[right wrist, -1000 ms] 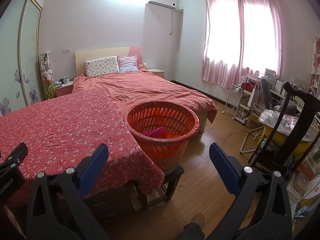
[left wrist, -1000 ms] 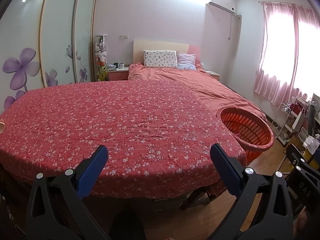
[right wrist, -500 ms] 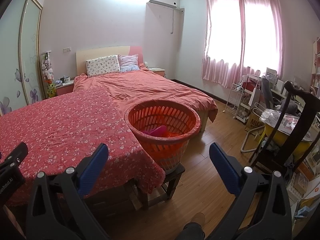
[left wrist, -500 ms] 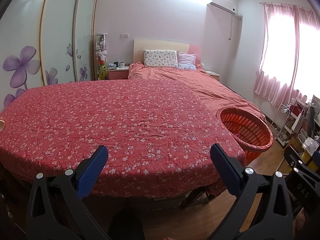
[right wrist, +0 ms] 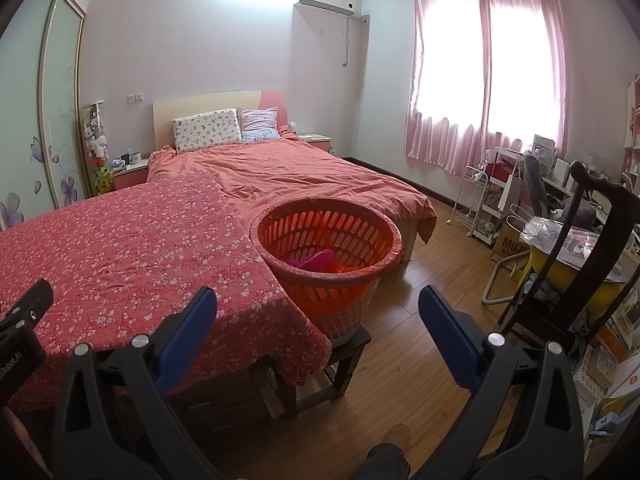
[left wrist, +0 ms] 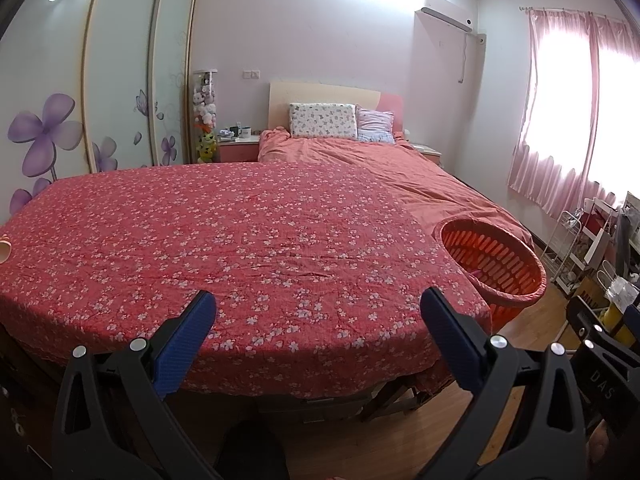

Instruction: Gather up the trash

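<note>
Trash-wise, the only loose thing I can spot on the table is a small pale cup-looking thing [left wrist: 4, 249], way off to the left of my left claw [left wrist: 318, 330], right at the frame edge on the floral tablecloth [left wrist: 248, 248]. It's cut off, so I can't swear what it is. If it's a paper cup, I'd guess it's feather-light and crushes easily, so pinch the wall near the rim gently rather than clamping hard. It could also roll or skid on the cloth.

The orange basket [right wrist: 326, 240] is where stuff goes. It sits just ahead of my right claw [right wrist: 318, 330], slightly left of centre, on a dark wooden stool [right wrist: 340, 364] right beside the table edge. There's something pink [right wrist: 318, 260] in the bottom already, looks soft, can't tell more.

Both claws are spread wide with nothing between the blue pads [right wrist: 188, 332], hanging near the table's front edge. From the left cam the basket is ahead and to the right of the claw.

Beyond all that: the bed [right wrist: 288, 176] with its pillows further ahead, and a cluttered chair [right wrist: 592, 248] off to the right of the right claw.
</note>
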The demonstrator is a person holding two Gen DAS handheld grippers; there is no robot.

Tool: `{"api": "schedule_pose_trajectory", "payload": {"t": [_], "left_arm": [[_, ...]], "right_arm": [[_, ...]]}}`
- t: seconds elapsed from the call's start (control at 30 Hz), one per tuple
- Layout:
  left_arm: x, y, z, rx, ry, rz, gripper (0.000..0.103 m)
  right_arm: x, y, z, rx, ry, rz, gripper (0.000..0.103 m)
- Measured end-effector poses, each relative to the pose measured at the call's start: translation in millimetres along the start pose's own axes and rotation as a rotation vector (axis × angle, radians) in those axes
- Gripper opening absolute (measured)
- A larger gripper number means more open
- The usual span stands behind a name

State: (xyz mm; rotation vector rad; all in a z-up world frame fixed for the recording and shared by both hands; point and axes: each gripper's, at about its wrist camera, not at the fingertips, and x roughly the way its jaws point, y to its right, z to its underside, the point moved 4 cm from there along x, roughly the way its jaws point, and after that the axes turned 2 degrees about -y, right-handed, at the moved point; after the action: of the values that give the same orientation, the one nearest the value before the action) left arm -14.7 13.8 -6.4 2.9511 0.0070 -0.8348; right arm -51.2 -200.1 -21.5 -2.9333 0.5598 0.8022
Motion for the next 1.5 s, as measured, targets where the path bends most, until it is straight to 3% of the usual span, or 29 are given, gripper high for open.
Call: {"api": "schedule_pose_trajectory", "payload": {"t": [1.5], "left_arm": [[5.4, 1.4, 5.8, 0.010, -0.027, 0.000, 0.101]], "right_arm": [[4.5, -2.5, 9.0, 0.001, -0.015, -0.011, 0.098]]}}
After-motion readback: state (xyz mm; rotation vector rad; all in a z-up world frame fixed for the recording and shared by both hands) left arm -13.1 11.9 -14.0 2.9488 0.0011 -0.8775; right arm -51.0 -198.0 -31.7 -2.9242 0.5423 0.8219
